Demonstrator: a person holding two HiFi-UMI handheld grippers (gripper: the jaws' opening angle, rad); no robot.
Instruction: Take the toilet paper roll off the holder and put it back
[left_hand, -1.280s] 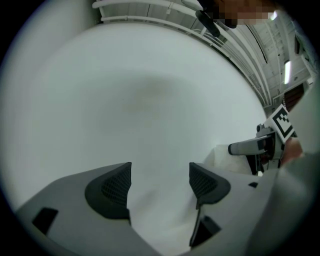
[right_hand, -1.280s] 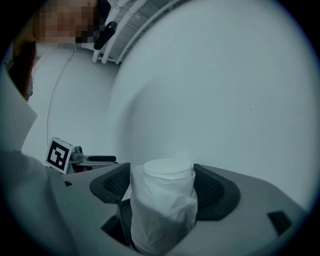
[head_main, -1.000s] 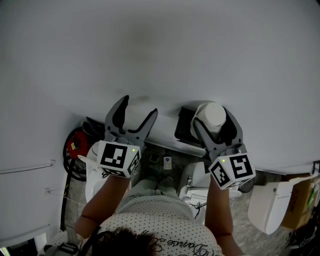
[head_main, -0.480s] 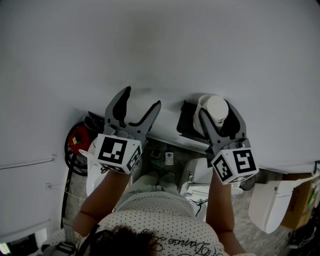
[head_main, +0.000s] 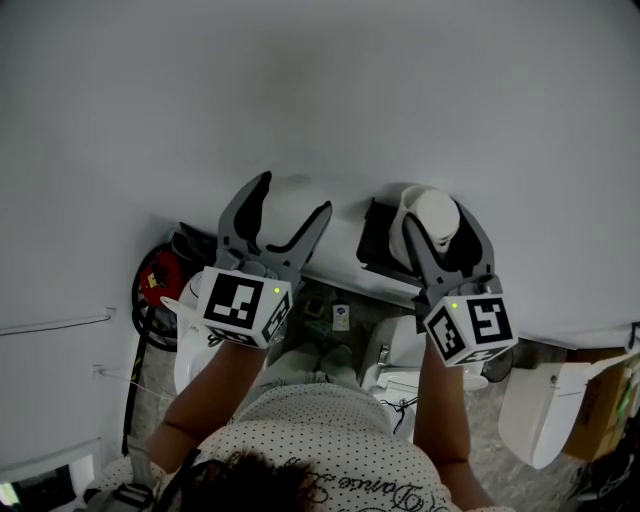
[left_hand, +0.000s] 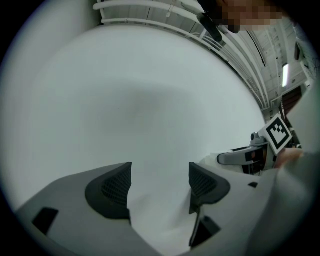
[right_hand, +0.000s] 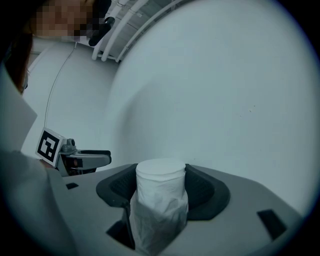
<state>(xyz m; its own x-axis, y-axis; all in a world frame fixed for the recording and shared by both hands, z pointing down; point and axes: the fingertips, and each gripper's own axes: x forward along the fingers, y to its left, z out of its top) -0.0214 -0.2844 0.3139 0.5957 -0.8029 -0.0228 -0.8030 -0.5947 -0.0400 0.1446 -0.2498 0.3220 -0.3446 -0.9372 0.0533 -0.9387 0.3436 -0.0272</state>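
The white toilet paper roll (head_main: 432, 218) sits at the dark holder (head_main: 376, 248) on the wall; in the right gripper view the roll (right_hand: 160, 200) stands upright with a loose sheet hanging off it. My right gripper (head_main: 436, 226) has the roll between its jaws, which have just been closing, and both pads (right_hand: 202, 187) now touch its sides. My left gripper (head_main: 292, 200) is to the left of the holder, close to the bare wall, open. Nothing lies between its pads (left_hand: 112, 187).
The plain white wall (head_main: 300, 80) fills the view ahead of both grippers. Below are a white toilet (head_main: 400, 375), a red object with dark hose (head_main: 152, 292) at the left, and a white container (head_main: 535, 410) at the right.
The right gripper's jaws have narrowed onto the roll. Both grippers have shifted slightly up the picture, toward the wall.
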